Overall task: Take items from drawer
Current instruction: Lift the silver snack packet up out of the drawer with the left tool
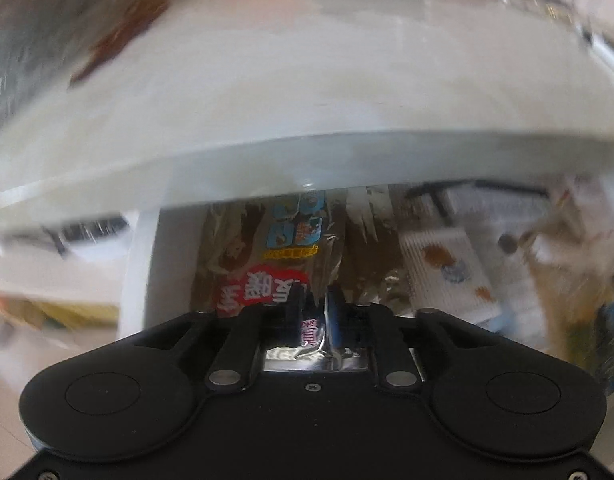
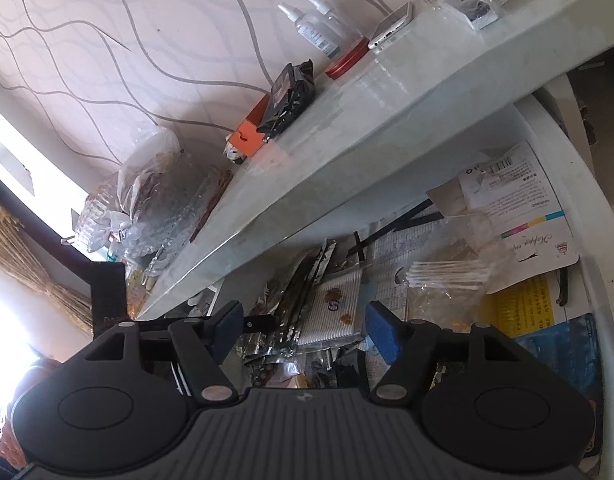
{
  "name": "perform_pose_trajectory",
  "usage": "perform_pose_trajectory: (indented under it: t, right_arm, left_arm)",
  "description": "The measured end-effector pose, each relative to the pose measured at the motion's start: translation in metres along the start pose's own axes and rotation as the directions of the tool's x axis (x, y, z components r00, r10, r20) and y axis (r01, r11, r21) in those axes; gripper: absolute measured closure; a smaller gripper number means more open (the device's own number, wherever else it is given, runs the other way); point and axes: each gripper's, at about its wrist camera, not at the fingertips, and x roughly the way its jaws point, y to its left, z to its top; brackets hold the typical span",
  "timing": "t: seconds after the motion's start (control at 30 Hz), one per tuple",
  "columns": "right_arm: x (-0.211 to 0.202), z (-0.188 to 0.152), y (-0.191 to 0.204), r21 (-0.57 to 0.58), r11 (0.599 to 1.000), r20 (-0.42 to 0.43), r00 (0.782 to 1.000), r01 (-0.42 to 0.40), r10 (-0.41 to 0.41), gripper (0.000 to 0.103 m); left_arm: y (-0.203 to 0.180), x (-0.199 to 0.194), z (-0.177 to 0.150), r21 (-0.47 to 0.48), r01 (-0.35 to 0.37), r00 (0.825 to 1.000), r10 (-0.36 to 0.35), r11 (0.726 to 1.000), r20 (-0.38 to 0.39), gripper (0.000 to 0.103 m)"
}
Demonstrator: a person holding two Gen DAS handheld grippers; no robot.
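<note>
A pale glossy tabletop (image 2: 347,148) cuts across my right wrist view, cluttered along the wall with an orange box (image 2: 247,136), a crumpled black packet (image 2: 291,92), a red lid (image 2: 348,60), two clear dropper bottles (image 2: 319,28), a phone (image 2: 391,26) and a heap of clear plastic bags (image 2: 147,196). Beneath its edge lies the open white drawer (image 2: 599,248), packed with loose goods: printed cards (image 2: 519,200), a bag of cotton swabs (image 2: 447,274), a flat white ribbed pack (image 2: 337,308) and a stack of foil packets (image 2: 297,292). My right gripper (image 2: 305,330) hangs above that clutter with its blue-padded jaws spread wide and nothing between them. In my left wrist view, badly smeared by motion blur, the same tabletop (image 1: 307,92) fills the upper half and the drawer's white wall (image 1: 167,264) shows below it. My left gripper (image 1: 315,304) has its jaws drawn close together, pinching the lower end of a foil snack packet (image 1: 275,248) with a red label and a blue panel; the packet stretches away from the fingers, just beside the drawer's left wall, though I cannot say for certain whether it is lifted clear of the other contents. To its right lies the ribbed white pack (image 1: 447,268).
</note>
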Motion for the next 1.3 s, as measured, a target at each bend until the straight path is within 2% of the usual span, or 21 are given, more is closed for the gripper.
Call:
perform_pose_trajectory:
  t: [0.03, 0.1, 0.13, 0.23, 0.3, 0.37, 0.4, 0.43, 0.47, 0.5, 0.6, 0.77, 0.83, 0.97, 1.3]
  right_arm:
    - [0.0, 0.0, 0.0, 0.0, 1.0, 0.002, 1.0, 0.001, -0.001, 0.032]
    - [-0.001, 0.001, 0.0, 0.003, 1.0, 0.006, 1.0, -0.002, 0.002, 0.032]
    - [-0.002, 0.001, -0.001, 0.005, 1.0, 0.008, 1.0, -0.004, 0.004, 0.032]
    - [-0.002, 0.001, -0.001, 0.009, 1.0, 0.009, 1.0, -0.014, 0.014, 0.031]
    - [-0.002, 0.001, -0.001, 0.007, 1.0, 0.008, 1.0, -0.016, 0.016, 0.031]
    - [-0.003, 0.001, -0.001, 0.007, 1.0, 0.008, 1.0, -0.018, 0.018, 0.031]
    - [-0.003, 0.001, -0.001, 0.009, 1.0, 0.009, 1.0, -0.02, 0.019, 0.031]
    - [-0.003, 0.001, -0.002, 0.011, 1.0, 0.009, 1.0, -0.022, 0.022, 0.031]
    - [-0.003, 0.001, -0.002, 0.012, 1.0, 0.009, 1.0, -0.024, 0.024, 0.031]
    - [-0.003, 0.001, -0.003, 0.014, 1.0, 0.01, 1.0, -0.026, 0.026, 0.031]
    - [-0.003, 0.002, -0.002, 0.008, 1.0, 0.012, 1.0, -0.028, 0.027, 0.03]
    - [-0.003, 0.002, -0.002, 0.001, 1.0, 0.01, 1.0, -0.02, 0.02, 0.03]
    - [-0.003, 0.002, -0.002, 0.0, 1.0, 0.01, 1.0, -0.016, 0.016, 0.03]
    - [-0.003, 0.002, -0.002, 0.003, 1.0, 0.01, 1.0, -0.009, 0.009, 0.03]
    - [0.001, 0.002, -0.001, 0.013, 0.999, -0.056, 0.998, 0.042, -0.041, 0.03]
  left_arm:
    - [-0.004, -0.001, -0.002, 0.032, -0.046, 0.999, 0.046, 0.998, 0.013, 0.063]
    - [-0.012, -0.004, -0.007, 0.089, -0.132, 0.991, 0.129, 0.987, 0.041, 0.05]
    - [-0.012, -0.004, -0.009, 0.095, -0.15, 0.988, 0.146, 0.984, 0.047, 0.047]
    - [-0.009, -0.006, -0.009, 0.078, -0.162, 0.986, 0.158, 0.984, 0.051, 0.046]
    - [-0.011, -0.008, -0.011, 0.097, -0.211, 0.976, 0.205, 0.973, 0.071, 0.047]
    - [-0.009, -0.008, -0.011, 0.108, -0.285, 0.957, 0.277, 0.952, 0.086, 0.058]
    - [-0.004, -0.006, -0.01, 0.095, -0.287, 0.957, 0.282, 0.953, 0.07, 0.068]
    - [0.008, 0.001, -0.009, 0.05, -0.231, 0.973, 0.23, 0.972, 0.014, 0.075]
    - [0.02, 0.007, -0.007, 0.001, -0.175, 0.984, 0.175, 0.985, -0.04, 0.075]
    - [0.029, 0.012, -0.006, -0.033, -0.135, 0.989, 0.132, 0.99, -0.072, 0.089]
    - [0.028, 0.019, -0.005, -0.014, -0.132, 0.99, 0.131, 0.991, -0.052, 0.094]
    - [0.024, 0.017, -0.006, 0.036, -0.101, 0.994, 0.099, 0.994, 0.044, 0.097]
    - [0.025, 0.018, -0.008, 0.041, -0.092, 0.994, 0.089, 0.995, 0.06, 0.098]
    - [0.035, 0.017, -0.008, 0.015, -0.055, 0.996, 0.054, 0.998, 0.064, 0.098]
    - [0.032, -0.027, -0.022, 0.063, -0.023, 0.999, 0.02, 0.998, 0.041, 0.099]
